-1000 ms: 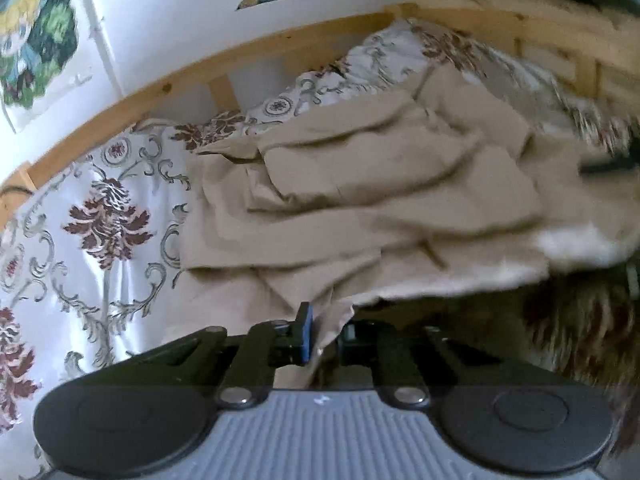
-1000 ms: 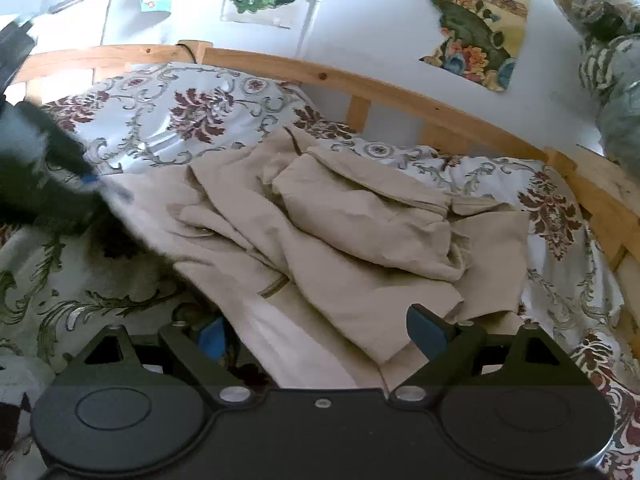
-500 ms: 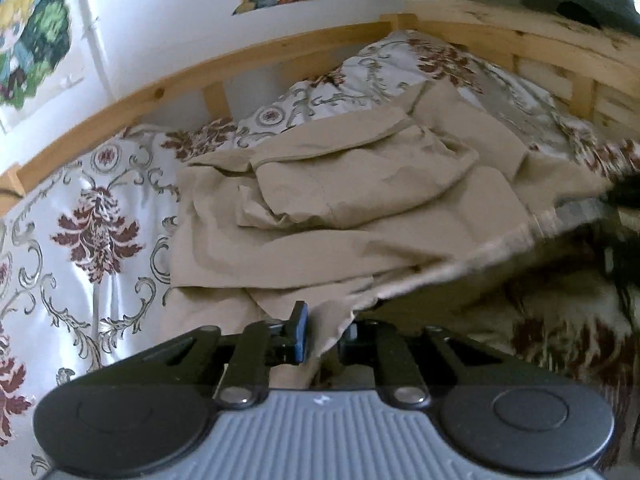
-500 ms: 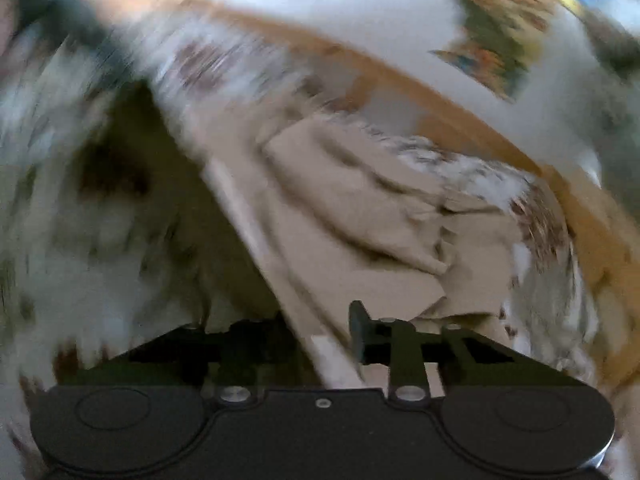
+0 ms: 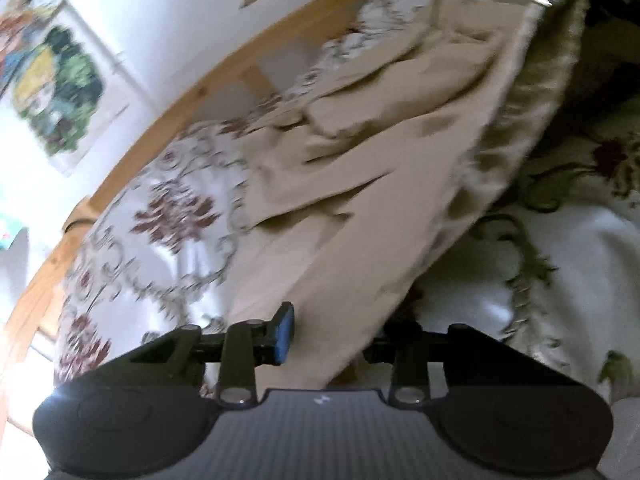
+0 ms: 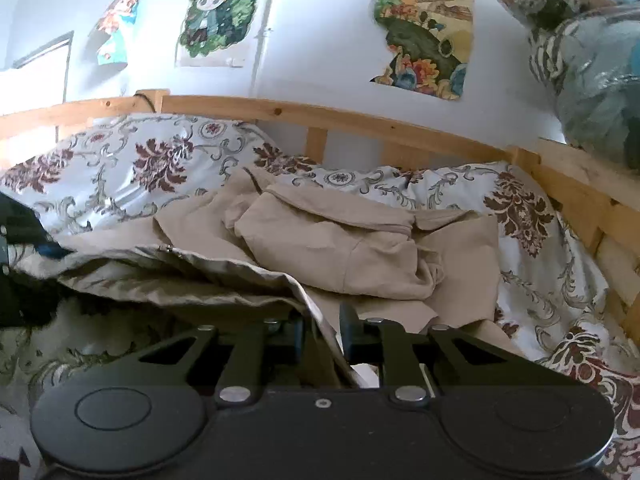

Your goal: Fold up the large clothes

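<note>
My bed (image 6: 568, 264), wooden-railed and covered in a floral duvet (image 6: 120, 160), fills both views under a white wall hung with posters (image 6: 218, 8). Across it sprawls the beige garment (image 6: 360, 248), rumpled in loose overlapping folds at the middle of the bed, its near hem lifted toward me and showing a pale, faintly patterned underside.

My left tongs (image 5: 332, 334) point steeply down and sit rolled, so the rail (image 5: 168, 120) runs diagonally through that blurred view. Their jaws are opening: the garment's edge (image 5: 340, 280) hangs between them, clear of the blue pad on the left finger; the right finger is hidden behind the cloth.

My right tongs (image 6: 322, 332) point down at a gentler slant, level in roll. Their jaws are narrow and closing, with the hem's corner pinched between the pads. From there the raised hem stretches left to the dark shape of the other tool at the frame edge.

A bundle in clear plastic (image 6: 592, 80) sits on the far right rail.
</note>
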A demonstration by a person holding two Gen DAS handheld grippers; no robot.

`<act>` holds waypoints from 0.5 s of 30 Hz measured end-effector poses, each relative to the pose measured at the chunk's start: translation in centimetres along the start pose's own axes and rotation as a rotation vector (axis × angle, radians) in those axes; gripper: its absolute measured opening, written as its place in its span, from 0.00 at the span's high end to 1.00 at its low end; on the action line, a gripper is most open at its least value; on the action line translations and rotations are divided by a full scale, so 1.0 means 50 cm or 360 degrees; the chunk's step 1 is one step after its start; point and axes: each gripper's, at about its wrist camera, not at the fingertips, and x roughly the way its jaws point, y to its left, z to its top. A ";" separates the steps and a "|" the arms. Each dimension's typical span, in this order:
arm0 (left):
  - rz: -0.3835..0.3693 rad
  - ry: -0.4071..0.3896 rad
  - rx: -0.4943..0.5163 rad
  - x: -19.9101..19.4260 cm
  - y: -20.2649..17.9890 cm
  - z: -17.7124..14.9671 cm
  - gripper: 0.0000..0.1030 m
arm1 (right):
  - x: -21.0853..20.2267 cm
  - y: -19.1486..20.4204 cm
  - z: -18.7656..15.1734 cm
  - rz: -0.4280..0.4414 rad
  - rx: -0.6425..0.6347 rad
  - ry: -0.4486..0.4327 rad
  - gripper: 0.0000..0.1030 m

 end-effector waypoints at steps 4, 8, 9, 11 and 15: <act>0.0059 0.0002 -0.0163 0.003 0.047 -0.006 0.83 | 0.002 0.027 -0.013 -0.0068 -0.0278 0.0074 0.74; -0.0014 -0.0057 -0.0419 -0.004 0.112 0.017 0.92 | 0.007 0.051 -0.044 -0.0025 -0.0665 0.0306 0.47; -0.0014 -0.0084 -0.0454 -0.007 0.123 0.024 0.93 | 0.007 0.052 -0.057 0.0000 -0.0750 0.0370 0.46; -0.0012 -0.0132 -0.0484 -0.015 0.138 0.036 0.93 | 0.008 0.044 -0.083 0.0035 -0.0869 0.0536 0.43; -0.0028 -0.0175 -0.0535 -0.038 0.159 0.034 0.94 | 0.003 -0.010 -0.120 -0.0002 -0.0806 0.0751 0.43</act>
